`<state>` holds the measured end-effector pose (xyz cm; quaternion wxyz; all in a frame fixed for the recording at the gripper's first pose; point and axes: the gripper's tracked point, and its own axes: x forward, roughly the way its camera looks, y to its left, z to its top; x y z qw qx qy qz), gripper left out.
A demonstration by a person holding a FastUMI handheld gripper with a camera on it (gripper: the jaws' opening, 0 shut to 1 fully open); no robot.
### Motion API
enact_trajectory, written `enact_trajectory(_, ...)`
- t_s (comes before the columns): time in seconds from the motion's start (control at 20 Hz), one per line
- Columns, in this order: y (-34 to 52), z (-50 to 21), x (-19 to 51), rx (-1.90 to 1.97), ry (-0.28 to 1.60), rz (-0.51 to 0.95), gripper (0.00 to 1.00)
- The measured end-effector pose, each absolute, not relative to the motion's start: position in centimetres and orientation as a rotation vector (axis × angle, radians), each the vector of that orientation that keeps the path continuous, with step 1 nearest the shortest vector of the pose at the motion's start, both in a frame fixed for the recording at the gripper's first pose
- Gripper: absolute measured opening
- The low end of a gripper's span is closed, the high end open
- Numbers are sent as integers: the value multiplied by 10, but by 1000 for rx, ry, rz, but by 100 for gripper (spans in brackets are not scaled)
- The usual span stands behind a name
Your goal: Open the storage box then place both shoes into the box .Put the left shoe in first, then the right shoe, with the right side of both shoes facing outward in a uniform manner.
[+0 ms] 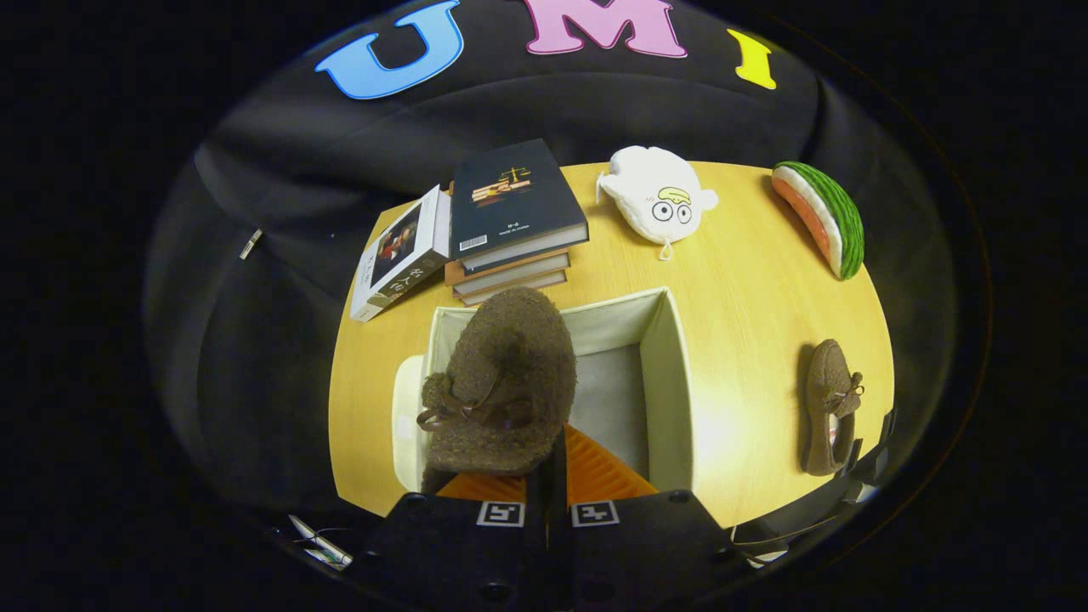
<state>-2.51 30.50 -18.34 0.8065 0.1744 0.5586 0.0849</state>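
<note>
The fingers (551,476) are pinching a brown shoe (500,382) at its near end, holding it just ahead of them over the open box (671,374). The box is sitting on the worktop (739,289), its left part hidden behind the shoe. A second shoe (829,408) is lying to the right, well apart from the box. Books (510,212) are stacked beyond it.
</note>
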Motion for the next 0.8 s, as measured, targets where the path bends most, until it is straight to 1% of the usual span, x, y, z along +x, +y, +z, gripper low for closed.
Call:
enact_trajectory(0.2,312,-186,-38,348,1212,215,5)
enact_trajectory(0.65,321,-205,-31,353,1228,187,5)
enact_trajectory(0.8,333,-201,-34,377,1232,232,12)
